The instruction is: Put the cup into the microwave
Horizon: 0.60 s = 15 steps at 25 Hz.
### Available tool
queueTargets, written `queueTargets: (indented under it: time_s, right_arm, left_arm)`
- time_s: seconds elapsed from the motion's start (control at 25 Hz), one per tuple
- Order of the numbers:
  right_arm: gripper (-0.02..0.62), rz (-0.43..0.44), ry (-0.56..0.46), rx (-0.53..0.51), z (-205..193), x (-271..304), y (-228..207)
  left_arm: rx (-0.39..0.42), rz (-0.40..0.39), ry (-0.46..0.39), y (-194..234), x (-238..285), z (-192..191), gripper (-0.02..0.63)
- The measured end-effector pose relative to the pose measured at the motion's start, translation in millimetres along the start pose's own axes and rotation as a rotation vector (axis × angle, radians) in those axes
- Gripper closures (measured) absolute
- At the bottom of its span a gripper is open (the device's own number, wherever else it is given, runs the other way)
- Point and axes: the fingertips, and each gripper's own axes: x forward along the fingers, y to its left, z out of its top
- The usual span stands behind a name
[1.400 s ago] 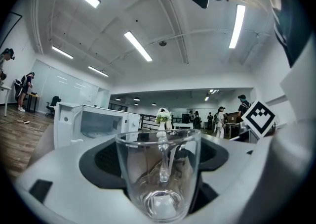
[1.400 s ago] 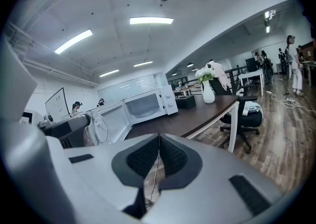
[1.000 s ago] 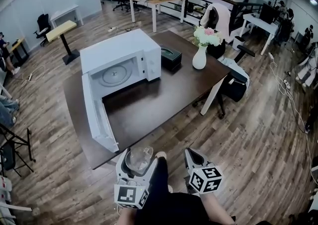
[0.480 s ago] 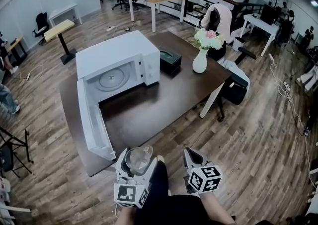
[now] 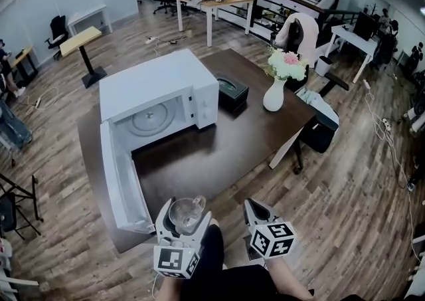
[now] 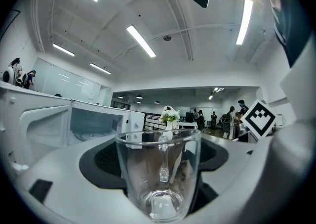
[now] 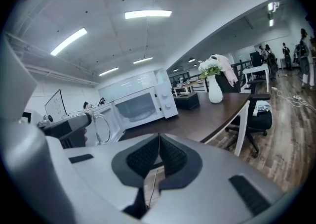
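Here's the dark wooden table [image 5: 219,153], long and angled across the plank floor; on its far left end sits the white microwave [image 5: 156,80], cavity facing the person, glass turntable [image 5: 149,103] plain to see inside; its door [image 5: 121,180] is swung wide open, reaching along the table's left side toward the near edge. Just beside the microwave's right side is a low black box [image 5: 231,92], possibly a tissue holder, though the head view is too small to be sure; farther right, near the table's far edge, stands a white vase [image 5: 273,96] upright with pale flowers [image 5: 287,62] in it; a black office chair [image 5: 317,128] sits at the table's right end.

Down at the bottom, both tools hang off the near edge of the table, side by side; the left gripper [image 5: 184,209] has its jaws clamped on the cup [image 6: 159,178], a clear, empty glass mug, upright, handle on the far side; so the cup is out in front of the table, near the free end of the open door, not in the microwave. The right gripper [image 7: 157,155] carries nothing; its two dark pads are pressed together, pointing over the table toward the microwave.
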Motion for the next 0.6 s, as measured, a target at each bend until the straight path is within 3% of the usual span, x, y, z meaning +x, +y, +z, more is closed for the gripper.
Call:
queueTargets:
  time_s: [0.6]
  right_arm:
    - [0.601, 0.011, 0.007, -0.035, 69.2, 91.7, -9.7]
  left_arm:
    - [-0.041, 0.042, -0.026, 65.6, 83.9, 24.9, 0.201]
